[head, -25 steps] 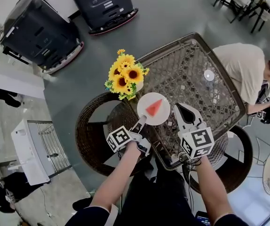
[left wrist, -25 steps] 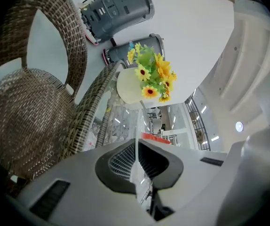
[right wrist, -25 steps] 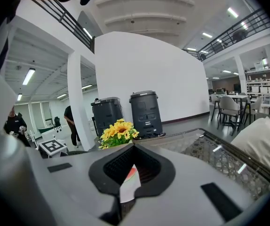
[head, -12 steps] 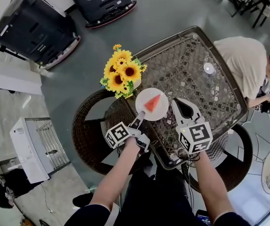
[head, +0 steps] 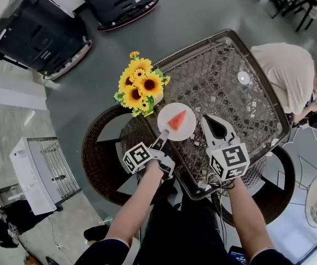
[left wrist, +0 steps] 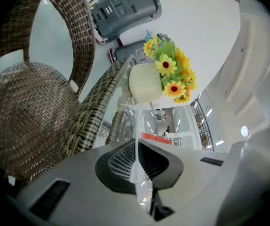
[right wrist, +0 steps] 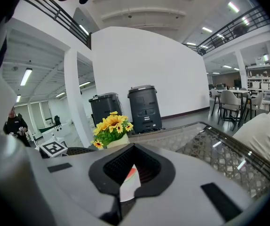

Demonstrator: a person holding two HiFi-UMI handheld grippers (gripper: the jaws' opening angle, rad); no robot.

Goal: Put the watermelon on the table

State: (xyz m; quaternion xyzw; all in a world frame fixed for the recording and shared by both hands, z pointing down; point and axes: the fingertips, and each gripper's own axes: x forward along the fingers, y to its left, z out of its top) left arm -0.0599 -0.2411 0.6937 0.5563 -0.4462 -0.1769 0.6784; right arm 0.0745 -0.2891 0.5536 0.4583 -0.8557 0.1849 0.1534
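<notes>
A red watermelon slice (head: 177, 120) lies on a white round plate (head: 187, 131) over the near left corner of the glass-topped wicker table (head: 230, 70). My left gripper (head: 162, 142) is shut on the plate's near rim. In the left gripper view the thin plate edge (left wrist: 136, 159) runs between the dark pads, with the watermelon (left wrist: 154, 137) beyond. Whether the plate rests on the glass I cannot tell. My right gripper (head: 207, 120) hovers just right of the plate, shut and holding nothing. Through its narrow slit show the plate (right wrist: 128, 188) and slice (right wrist: 132, 173).
A pot of sunflowers (head: 138, 90) stands at the table's left corner, close behind the plate. A wicker chair (head: 100, 153) sits left of the table. A person (head: 288, 76) sits at the right side. A small white disc (head: 243, 79) lies on the glass. Black machines (head: 37, 29) stand behind.
The plate with the slice has moved a little farther over the table, toward the sunflowers, carried by my left gripper. The right gripper has stayed beside it.
</notes>
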